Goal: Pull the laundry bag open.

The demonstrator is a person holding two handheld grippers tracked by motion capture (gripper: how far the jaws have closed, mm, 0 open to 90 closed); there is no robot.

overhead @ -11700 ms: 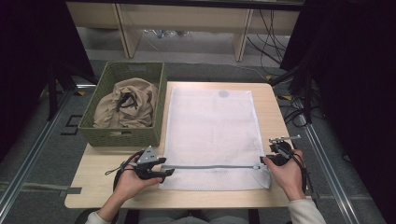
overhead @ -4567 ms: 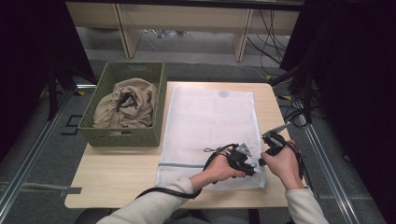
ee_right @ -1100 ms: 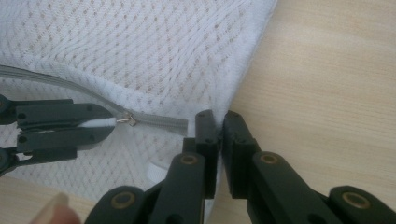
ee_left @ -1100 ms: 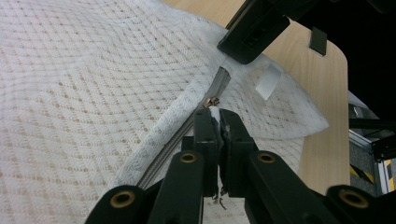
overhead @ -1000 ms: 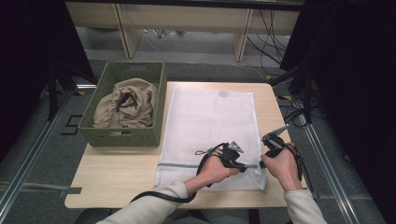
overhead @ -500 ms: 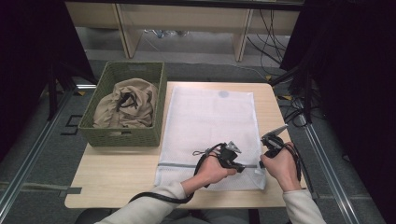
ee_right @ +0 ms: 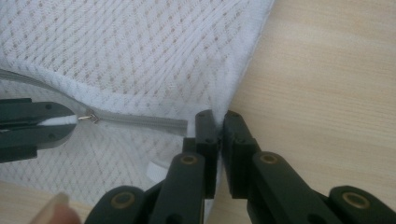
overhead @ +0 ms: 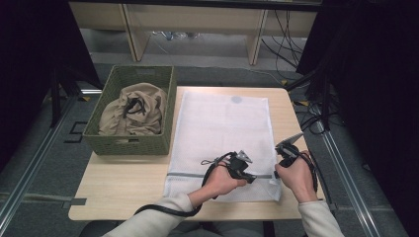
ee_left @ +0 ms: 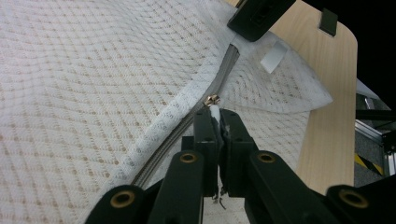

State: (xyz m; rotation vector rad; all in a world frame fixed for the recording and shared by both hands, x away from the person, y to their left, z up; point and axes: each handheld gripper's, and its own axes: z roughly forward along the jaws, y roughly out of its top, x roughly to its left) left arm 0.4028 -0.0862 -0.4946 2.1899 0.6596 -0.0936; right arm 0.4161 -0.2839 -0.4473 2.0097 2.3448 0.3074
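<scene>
A white mesh laundry bag (overhead: 222, 128) lies flat on the wooden table (overhead: 123, 187), its grey zipper (overhead: 192, 175) running along the near edge. My left gripper (overhead: 253, 177) sits near the zipper's right end. In the left gripper view it (ee_left: 215, 114) is shut on the small white zipper pull (ee_left: 214, 111). My right gripper (overhead: 276, 172) is at the bag's near right corner. In the right gripper view it (ee_right: 215, 119) is shut on the bag's edge (ee_right: 233, 93), and the left gripper's jaws (ee_right: 35, 126) hold the pull (ee_right: 60, 120) a short way off.
A green woven basket (overhead: 129, 145) stands at the table's left with a beige garment (overhead: 131, 108) in it. Bare wood lies in front of the basket and along the table's right edge (overhead: 296, 118). Cables trail on the floor at the right.
Since the oldest frame my left gripper has crossed from the zipper's left end to near its right end. Over the last second it edged slightly left; the right hand stayed still.
</scene>
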